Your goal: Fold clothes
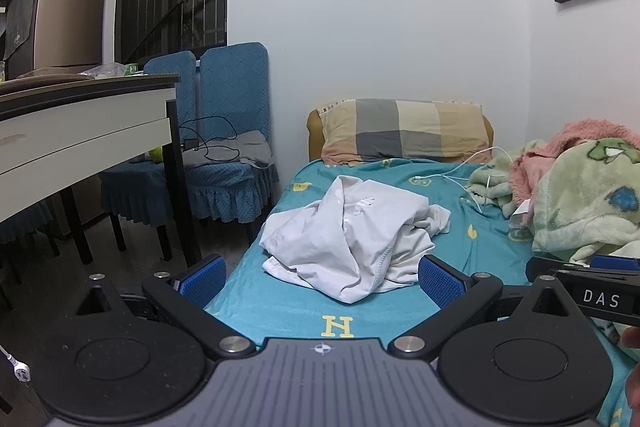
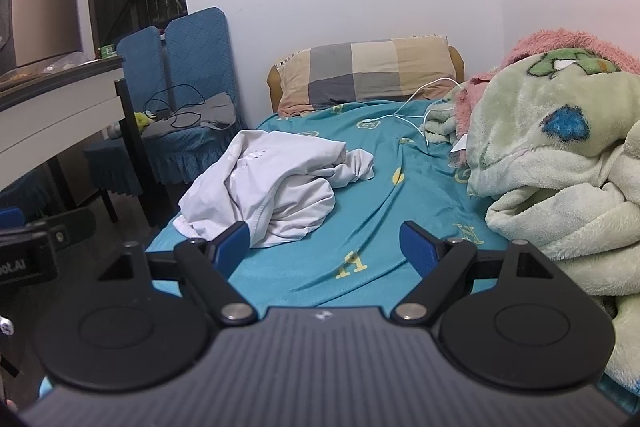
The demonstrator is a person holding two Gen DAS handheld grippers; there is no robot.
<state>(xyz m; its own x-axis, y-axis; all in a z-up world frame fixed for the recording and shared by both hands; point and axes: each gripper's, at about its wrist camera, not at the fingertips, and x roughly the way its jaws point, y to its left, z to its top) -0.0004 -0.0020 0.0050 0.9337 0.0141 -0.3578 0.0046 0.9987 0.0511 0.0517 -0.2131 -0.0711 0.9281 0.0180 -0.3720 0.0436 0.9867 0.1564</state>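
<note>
A crumpled white garment point(image 1: 352, 235) lies in a heap on the teal bedsheet point(image 1: 280, 303), close to the bed's left edge. My left gripper point(image 1: 320, 277) hovers open just in front of it, its blue pads on either side of the heap's near end without touching. In the right wrist view the same garment point(image 2: 268, 183) sits ahead and to the left. My right gripper point(image 2: 326, 249) is open above bare teal sheet point(image 2: 380, 195), and its left pad overlaps the garment's near corner in the image. Neither gripper holds anything.
A plaid pillow point(image 1: 404, 129) lies at the head of the bed. Bunched green and pink blankets point(image 2: 560, 163) fill the right side, with a white cable point(image 2: 416, 107) beside them. Left of the bed stand blue chairs point(image 1: 224, 147) and a white table point(image 1: 80, 131).
</note>
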